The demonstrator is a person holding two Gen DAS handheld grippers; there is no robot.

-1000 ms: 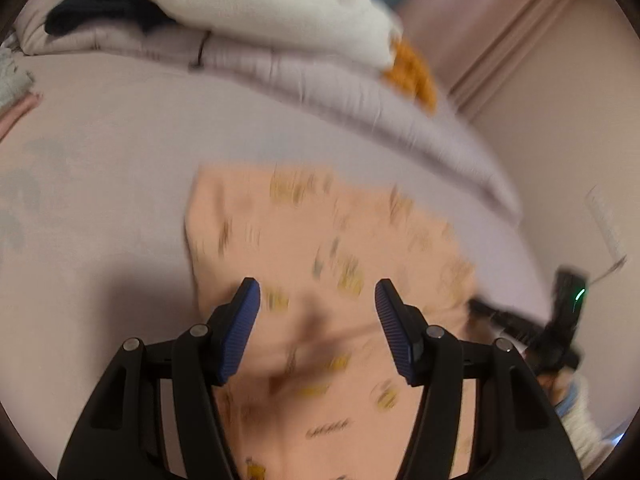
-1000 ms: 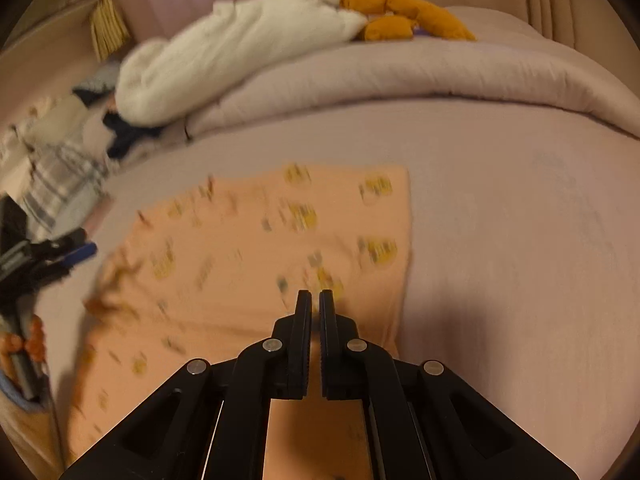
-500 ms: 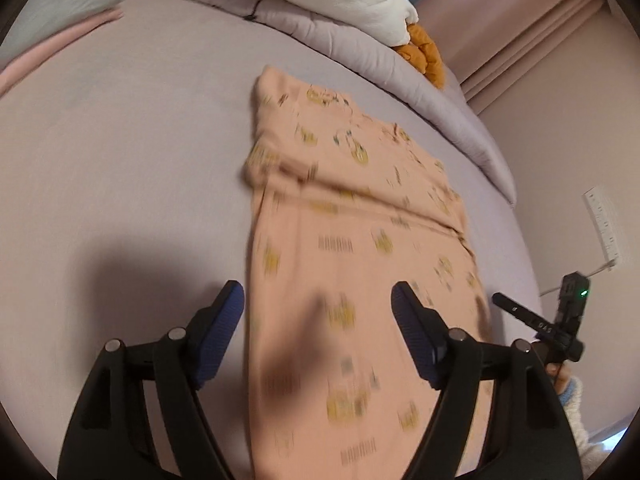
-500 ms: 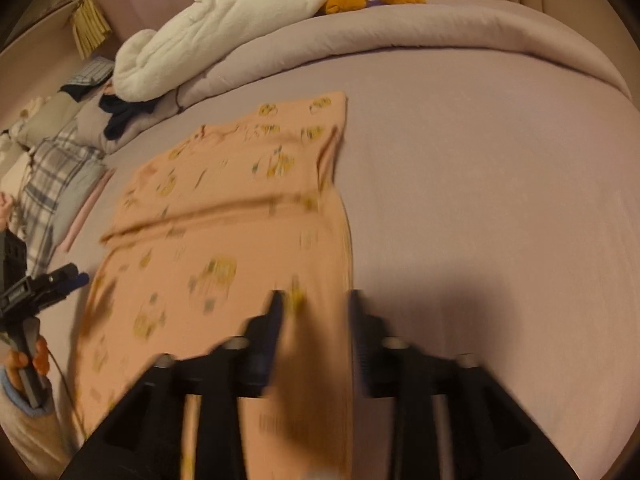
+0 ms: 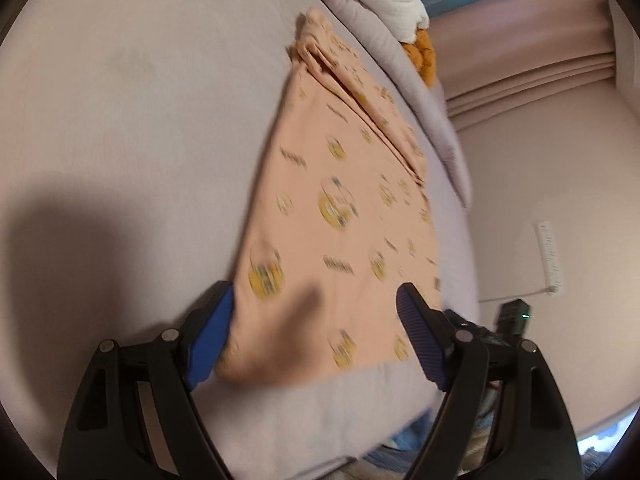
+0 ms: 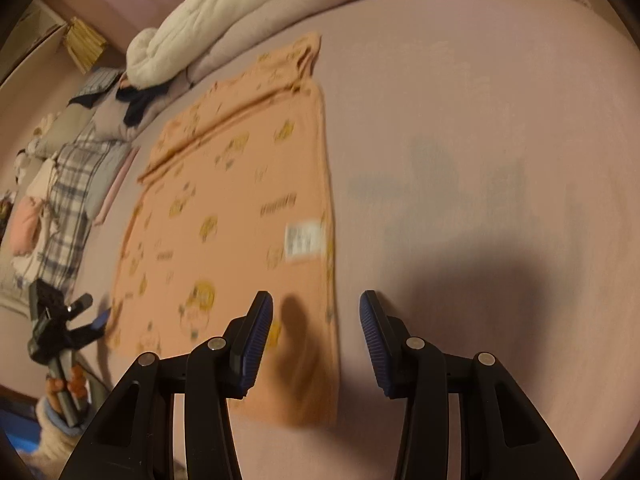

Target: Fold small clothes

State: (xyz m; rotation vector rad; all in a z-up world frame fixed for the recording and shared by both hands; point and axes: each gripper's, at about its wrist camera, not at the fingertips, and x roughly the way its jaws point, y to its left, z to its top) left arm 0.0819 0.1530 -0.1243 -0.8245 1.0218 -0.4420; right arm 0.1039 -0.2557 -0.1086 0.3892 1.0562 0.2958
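Observation:
A peach garment [image 5: 340,200] printed with yellow figures lies flat on the lilac bed sheet [image 5: 140,120], with a ridge of doubled cloth across its far end. My left gripper [image 5: 316,292] hovers over the garment's near left corner; its jaws are opening and the pads press on nothing. In the right wrist view the same garment [image 6: 232,200] shows a white label [image 6: 304,240]. My right gripper [image 6: 316,298] stands open above the near right edge, apart from the cloth. Each gripper shows in the other's view: the left gripper [image 6: 94,310], the right gripper [image 5: 512,316].
A rolled lilac duvet with a white quilt [image 6: 208,40] and an orange plush [image 5: 422,52] lines the far side of the bed. Plaid pillows [image 6: 68,184] lie at the left. A power strip [image 5: 550,256] hangs on the wall. Bare sheet [image 6: 460,120] stretches right of the garment.
Both grippers drew back toward the near edge of the bed. The right gripper went from shut to open, and the left widened. The garment now lies stretched out long.

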